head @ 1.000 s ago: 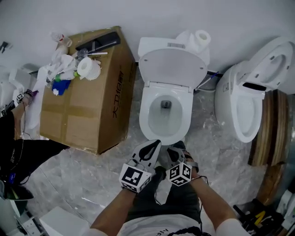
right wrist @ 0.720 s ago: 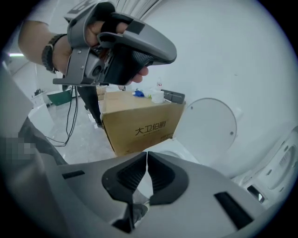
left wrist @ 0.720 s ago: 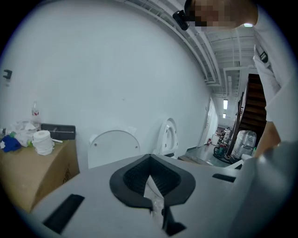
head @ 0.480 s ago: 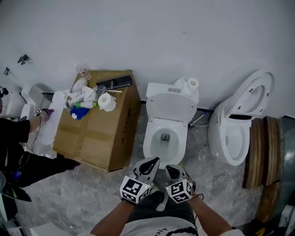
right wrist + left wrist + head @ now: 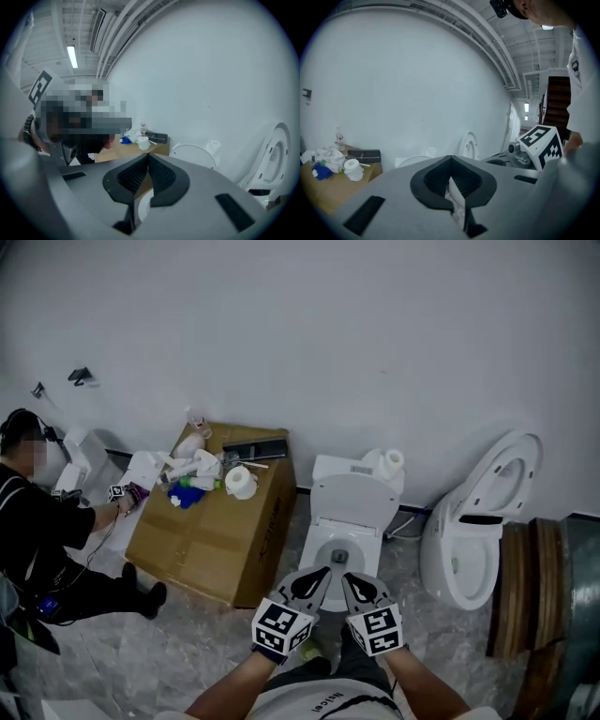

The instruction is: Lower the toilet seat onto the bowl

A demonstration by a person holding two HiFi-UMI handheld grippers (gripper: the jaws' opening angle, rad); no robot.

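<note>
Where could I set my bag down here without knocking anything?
The floor is bare in front of the cardboard box, and in a narrower strip between the middle toilet and right toilet. The box's front half is free; its back is crowded with clutter.

head camera looks steeply down; all three views share the toilet (image 5: 352,502).

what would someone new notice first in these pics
Dead centre, a white toilet stands against the wall with its seat and lid up. Just in front of it are the left claw and right claw, side by side, both shut and empty. To the toilet's left is a cardboard box topped with clutter; to its right is a second toilet, lid also raised.
</note>
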